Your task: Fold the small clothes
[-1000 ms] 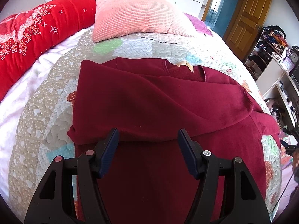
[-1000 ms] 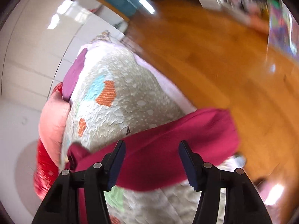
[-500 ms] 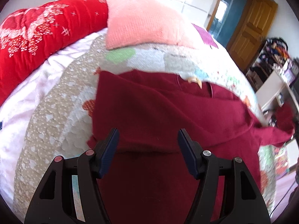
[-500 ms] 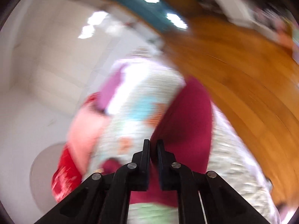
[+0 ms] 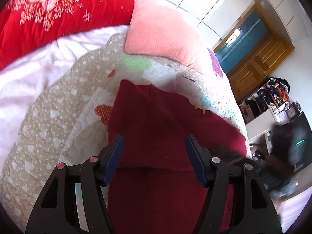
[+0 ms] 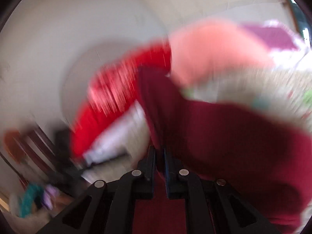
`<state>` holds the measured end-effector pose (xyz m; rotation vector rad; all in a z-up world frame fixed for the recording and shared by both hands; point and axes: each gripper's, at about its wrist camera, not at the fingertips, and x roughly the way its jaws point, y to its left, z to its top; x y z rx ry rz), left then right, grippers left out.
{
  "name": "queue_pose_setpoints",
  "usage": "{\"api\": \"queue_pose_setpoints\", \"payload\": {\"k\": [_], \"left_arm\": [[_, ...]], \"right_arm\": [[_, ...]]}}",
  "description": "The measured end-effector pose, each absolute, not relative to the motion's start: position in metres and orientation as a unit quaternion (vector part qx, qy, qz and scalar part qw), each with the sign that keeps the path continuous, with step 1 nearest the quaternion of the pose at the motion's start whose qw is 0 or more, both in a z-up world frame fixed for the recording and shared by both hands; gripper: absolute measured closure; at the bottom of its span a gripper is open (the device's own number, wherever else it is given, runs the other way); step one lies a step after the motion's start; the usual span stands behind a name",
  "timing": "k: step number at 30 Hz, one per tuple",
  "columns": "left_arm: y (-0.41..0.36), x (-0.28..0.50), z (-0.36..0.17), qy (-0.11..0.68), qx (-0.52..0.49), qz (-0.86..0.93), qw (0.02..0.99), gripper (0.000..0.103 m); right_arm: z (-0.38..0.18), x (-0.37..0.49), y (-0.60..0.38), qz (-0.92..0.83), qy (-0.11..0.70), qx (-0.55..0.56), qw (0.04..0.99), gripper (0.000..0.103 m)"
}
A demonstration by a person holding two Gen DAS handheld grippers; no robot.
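A dark red sweater point(image 5: 161, 128) lies on the patchwork quilt point(image 5: 58, 128), one sleeve folded across its body. My left gripper point(image 5: 154, 154) hovers open just above the sweater's lower half, empty. In the blurred right wrist view my right gripper point(image 6: 159, 156) is shut on a fold of the same sweater point(image 6: 224, 136) and holds the cloth lifted over the bed. The right gripper's dark blurred shape point(image 5: 230, 154) shows at the sweater's right edge in the left wrist view.
A pink pillow point(image 5: 163, 33) and a red floral duvet point(image 5: 58, 13) lie at the head of the bed. White sheet point(image 5: 29, 72) shows at the left. A wooden door point(image 5: 259, 62) and cluttered shelves point(image 5: 273, 97) stand at the right.
My right gripper closed on the sweater's right sleeve and swung it up and leftwards over the garment. My left gripper stayed open and turned slightly to the left.
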<state>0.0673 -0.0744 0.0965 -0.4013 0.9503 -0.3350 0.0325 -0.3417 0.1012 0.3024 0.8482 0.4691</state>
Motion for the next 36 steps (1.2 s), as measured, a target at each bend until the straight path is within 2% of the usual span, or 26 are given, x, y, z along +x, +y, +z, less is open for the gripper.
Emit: {"api": "queue_pose_setpoints", "payload": {"k": [2,3,7,12,14,15,16,17,18,21,22,25,28,31,33,36], "left_arm": [[-0.071,0.068,0.091,0.456,-0.189,-0.157,0.856,0.039],[-0.070,0.069,0.090,0.455,-0.189,-0.157,0.856,0.039],[-0.067,0.076,0.085,0.454,-0.196,-0.154,0.855,0.038],[-0.085,0.092,0.070,0.468,-0.159,-0.134,0.859,0.035],[-0.092,0.098,0.063,0.463,-0.154,-0.139,0.861,0.036],[-0.097,0.100,0.061,0.460,-0.154,-0.145,0.862,0.043],[-0.099,0.101,0.060,0.460,-0.153,-0.148,0.862,0.049],[-0.105,0.102,0.060,0.461,-0.145,-0.151,0.862,0.061],[-0.108,0.104,0.059,0.462,-0.140,-0.153,0.863,0.068],[-0.115,0.105,0.063,0.455,-0.118,-0.150,0.870,0.084],[-0.116,0.106,0.065,0.454,-0.109,-0.148,0.872,0.085],[-0.112,0.099,0.078,0.430,-0.105,-0.151,0.884,0.087],[-0.104,0.091,0.088,0.397,-0.105,-0.149,0.900,0.087],[-0.110,0.099,0.065,0.436,-0.088,-0.136,0.885,0.087],[-0.115,0.100,0.049,0.461,-0.072,-0.129,0.875,0.086],[-0.108,0.096,0.046,0.455,-0.086,-0.133,0.876,0.085]], "right_arm": [[0.059,0.044,-0.317,0.203,0.485,0.102,0.844,0.094],[0.052,0.041,-0.316,0.206,0.496,0.101,0.837,0.094],[0.063,0.019,-0.340,0.203,0.474,0.112,0.849,0.090],[0.111,-0.041,-0.413,0.109,0.415,0.104,0.897,0.082],[0.120,-0.052,-0.447,0.033,0.400,0.102,0.910,0.069],[0.121,-0.055,-0.466,-0.003,0.393,0.115,0.912,0.059],[0.119,-0.055,-0.485,-0.033,0.390,0.135,0.910,0.057],[0.118,-0.055,-0.500,-0.049,0.390,0.152,0.907,0.057],[0.113,-0.050,-0.516,-0.061,0.394,0.173,0.900,0.057],[0.089,-0.022,-0.533,-0.056,0.413,0.220,0.882,0.057],[0.078,-0.010,-0.536,-0.049,0.425,0.230,0.874,0.057],[0.075,0.008,-0.531,-0.029,0.427,0.212,0.879,0.094],[0.098,0.000,-0.520,-0.050,0.388,0.133,0.910,0.094],[0.080,0.020,-0.513,-0.096,0.413,0.074,0.903,0.094],[0.069,0.020,-0.520,-0.102,0.436,0.084,0.890,0.094],[0.087,-0.001,-0.533,-0.088,0.417,0.143,0.893,0.092]]}}
